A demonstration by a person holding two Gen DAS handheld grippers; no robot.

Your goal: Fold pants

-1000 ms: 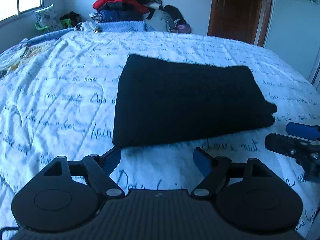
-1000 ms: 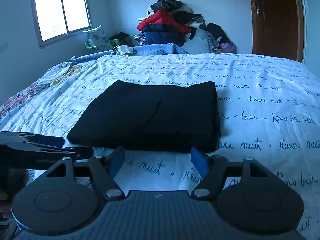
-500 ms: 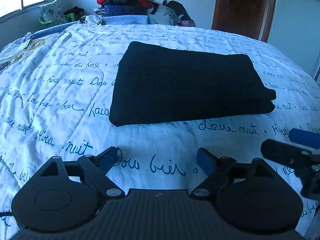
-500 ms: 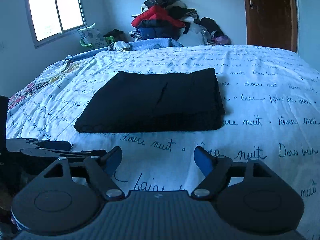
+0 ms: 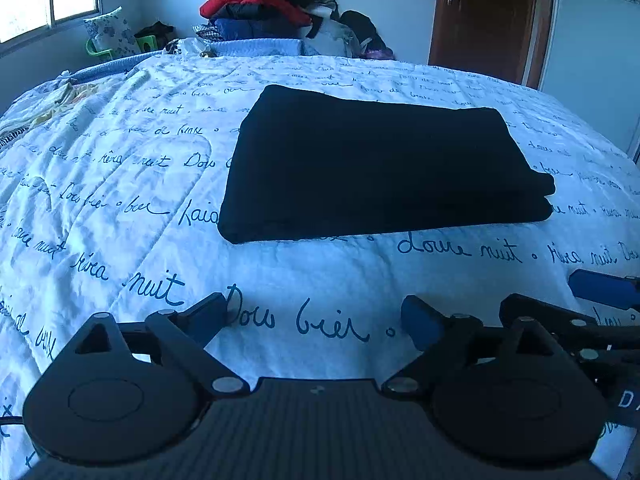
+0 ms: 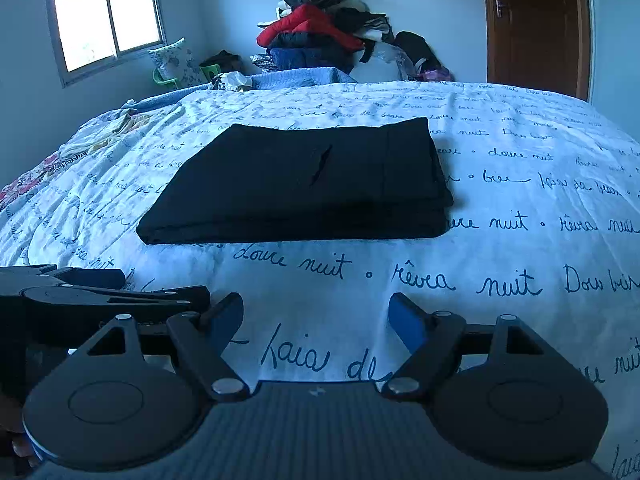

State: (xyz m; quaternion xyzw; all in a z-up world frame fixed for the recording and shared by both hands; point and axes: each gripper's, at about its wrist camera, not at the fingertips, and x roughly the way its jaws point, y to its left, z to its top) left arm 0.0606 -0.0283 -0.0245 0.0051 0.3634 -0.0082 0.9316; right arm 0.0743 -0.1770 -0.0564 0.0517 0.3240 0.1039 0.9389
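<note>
The black pants (image 5: 380,164) lie folded into a flat rectangle in the middle of the bed; in the right wrist view the pants (image 6: 304,188) show a stacked fold edge facing me. My left gripper (image 5: 316,312) hovers over the bedspread well short of the pants, its jaws opening, nothing between them. My right gripper (image 6: 316,312) is likewise short of the pants, open and empty. In the left wrist view the right gripper (image 5: 592,304) shows at the right edge; in the right wrist view the left gripper (image 6: 108,292) shows at the left edge.
A white bedspread (image 5: 120,184) with blue handwriting covers the bed. A heap of clothes (image 6: 320,36) is piled against the far wall. A window (image 6: 104,20) is at the left, a brown door (image 6: 536,24) at the right. Crumpled bedding (image 6: 112,132) lies at the bed's left side.
Both grippers have drawn back from the pants, which now sit farther from the fingertips. Both pairs of jaws stand wider apart. The pants have not moved.
</note>
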